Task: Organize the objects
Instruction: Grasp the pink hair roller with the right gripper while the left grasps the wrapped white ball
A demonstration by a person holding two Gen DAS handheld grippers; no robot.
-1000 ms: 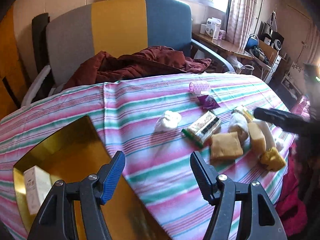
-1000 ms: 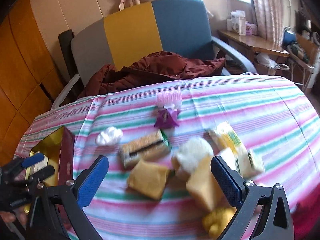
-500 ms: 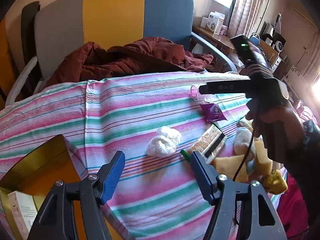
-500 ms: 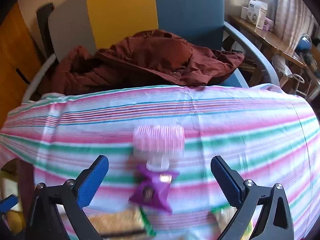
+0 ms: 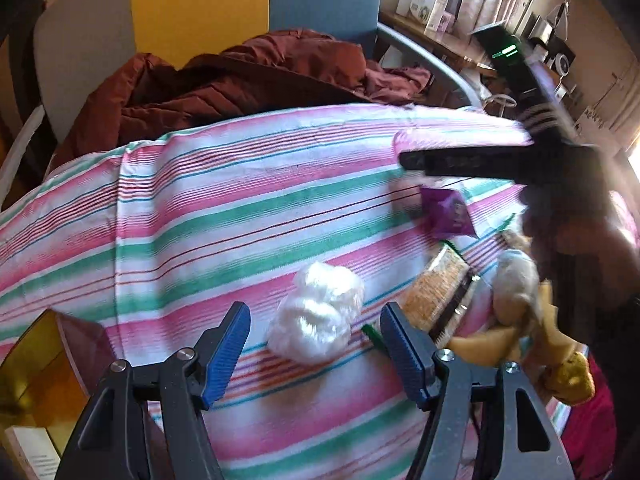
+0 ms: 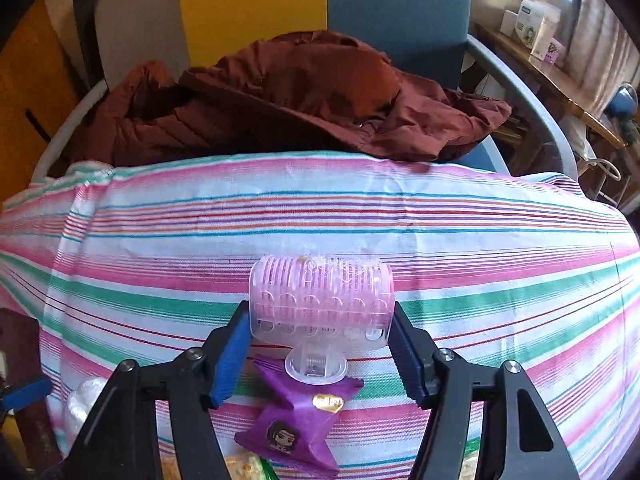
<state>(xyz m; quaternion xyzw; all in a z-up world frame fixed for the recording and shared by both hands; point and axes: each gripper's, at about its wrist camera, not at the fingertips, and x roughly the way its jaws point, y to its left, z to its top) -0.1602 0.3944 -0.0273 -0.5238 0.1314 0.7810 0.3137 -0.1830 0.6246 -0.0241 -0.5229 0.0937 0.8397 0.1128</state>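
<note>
On the striped tablecloth (image 5: pixel 224 208) my left gripper (image 5: pixel 316 350) is open, its blue pads either side of a white fluffy wad (image 5: pixel 318 320). In the right wrist view my right gripper (image 6: pixel 320 344) has its pads closed against both ends of a pink clear hair roller (image 6: pixel 322 300). A purple sachet (image 6: pixel 298 420) lies just below the roller; it also shows in the left wrist view (image 5: pixel 446 212). The right gripper (image 5: pixel 472 162) shows there as a dark bar over the roller.
A gold box (image 5: pixel 36 380) with a small white carton (image 5: pixel 30 452) sits at the left. A cracker pack (image 5: pixel 438 296) and yellow snack items (image 5: pixel 540 332) lie at the right. A chair with a maroon jacket (image 6: pixel 280 96) stands behind the table.
My right gripper has moved forward to the pink roller and closed on it. My left gripper has moved forward until the white wad lies between its pads.
</note>
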